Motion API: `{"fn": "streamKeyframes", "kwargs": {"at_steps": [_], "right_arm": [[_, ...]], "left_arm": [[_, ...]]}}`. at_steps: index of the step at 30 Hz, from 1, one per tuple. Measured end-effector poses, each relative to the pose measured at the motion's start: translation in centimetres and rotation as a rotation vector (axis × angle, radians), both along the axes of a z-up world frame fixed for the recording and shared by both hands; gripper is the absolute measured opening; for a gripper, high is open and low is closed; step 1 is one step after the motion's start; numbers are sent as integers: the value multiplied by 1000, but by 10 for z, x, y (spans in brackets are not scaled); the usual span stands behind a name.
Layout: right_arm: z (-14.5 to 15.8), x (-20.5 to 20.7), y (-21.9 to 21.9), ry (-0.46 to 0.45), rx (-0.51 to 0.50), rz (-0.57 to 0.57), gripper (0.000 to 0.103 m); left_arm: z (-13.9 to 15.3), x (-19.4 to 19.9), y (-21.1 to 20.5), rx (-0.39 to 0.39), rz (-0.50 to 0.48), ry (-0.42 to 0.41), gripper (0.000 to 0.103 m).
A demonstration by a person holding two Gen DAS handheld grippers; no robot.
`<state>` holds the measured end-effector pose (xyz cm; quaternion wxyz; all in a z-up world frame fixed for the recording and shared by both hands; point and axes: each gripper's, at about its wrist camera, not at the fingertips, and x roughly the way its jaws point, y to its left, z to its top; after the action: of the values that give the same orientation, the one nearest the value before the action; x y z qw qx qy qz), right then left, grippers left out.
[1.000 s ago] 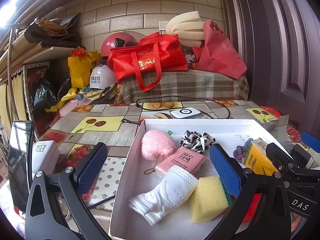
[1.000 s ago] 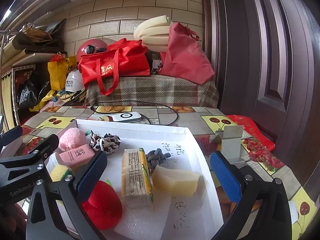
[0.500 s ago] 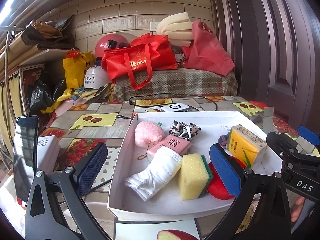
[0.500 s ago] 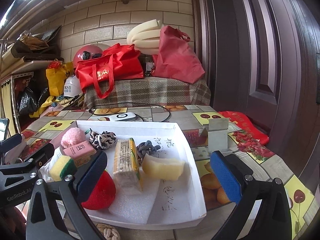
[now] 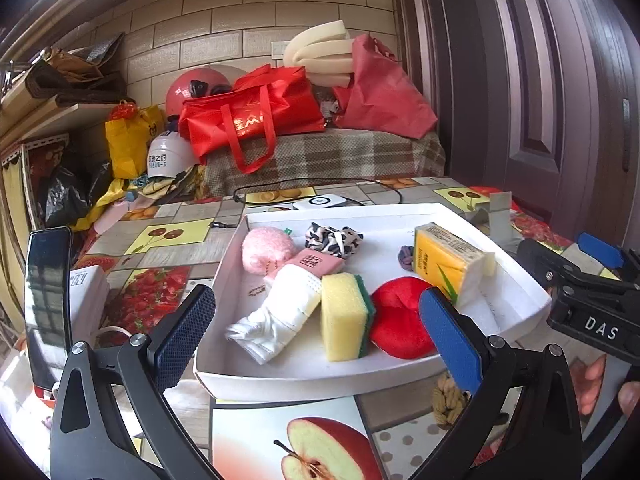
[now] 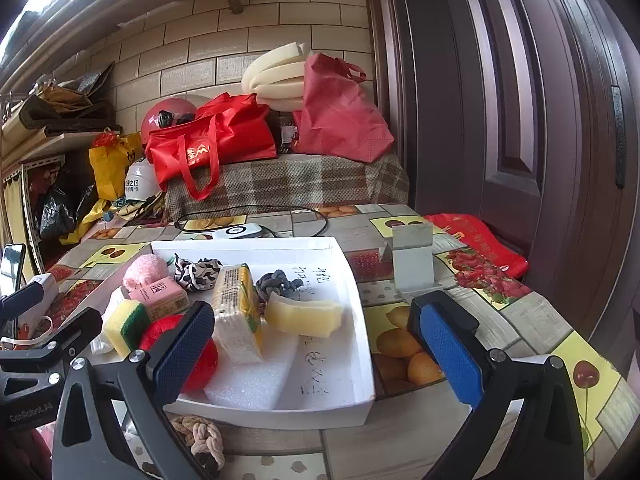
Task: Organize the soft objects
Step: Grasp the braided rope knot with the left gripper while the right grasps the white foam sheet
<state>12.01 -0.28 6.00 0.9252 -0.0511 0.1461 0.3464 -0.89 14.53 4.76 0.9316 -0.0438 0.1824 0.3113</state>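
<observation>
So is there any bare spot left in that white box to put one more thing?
Yes: the right side of the white box, beyond the pale foam wedge and the tissue pack, shows bare floor with handwriting. The left half is crowded: pink pompom, white sock, sponge and red plush lie packed together.

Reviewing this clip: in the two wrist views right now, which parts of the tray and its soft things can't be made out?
- White glove: in the right wrist view, mostly hidden behind the yellow sponge.
- Red plush ball: right wrist view, partly covered by that gripper's left finger.
- Grey knotted rope: left wrist view, mostly hidden behind the tissue pack.
- Beige rope knot: cut off by the tray rim and the gripper.
</observation>
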Motion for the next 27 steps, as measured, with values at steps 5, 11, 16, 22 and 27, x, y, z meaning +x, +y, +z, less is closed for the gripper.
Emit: {"fn": "streamKeyframes", "kwargs": {"at_steps": [5, 11, 16, 22, 27], "right_arm": [[-1, 6, -13, 25, -6, -13, 103], [-4, 18, -37, 47, -32, -35, 103], [-6, 37, -65, 91, -46, -60, 103], [-8, 55, -91, 106, -131, 29, 103], [-18, 69, -103, 84, -307, 158, 103]], "left_arm": [[-1, 4, -18, 12, -82, 38, 103], [-4, 7, -31, 4, -142, 75, 103], [-8, 15, -40, 0, -198, 129, 103], [-20, 28, -59, -82, -337, 242, 103], [-30, 40, -68, -132, -371, 320, 103]]}}
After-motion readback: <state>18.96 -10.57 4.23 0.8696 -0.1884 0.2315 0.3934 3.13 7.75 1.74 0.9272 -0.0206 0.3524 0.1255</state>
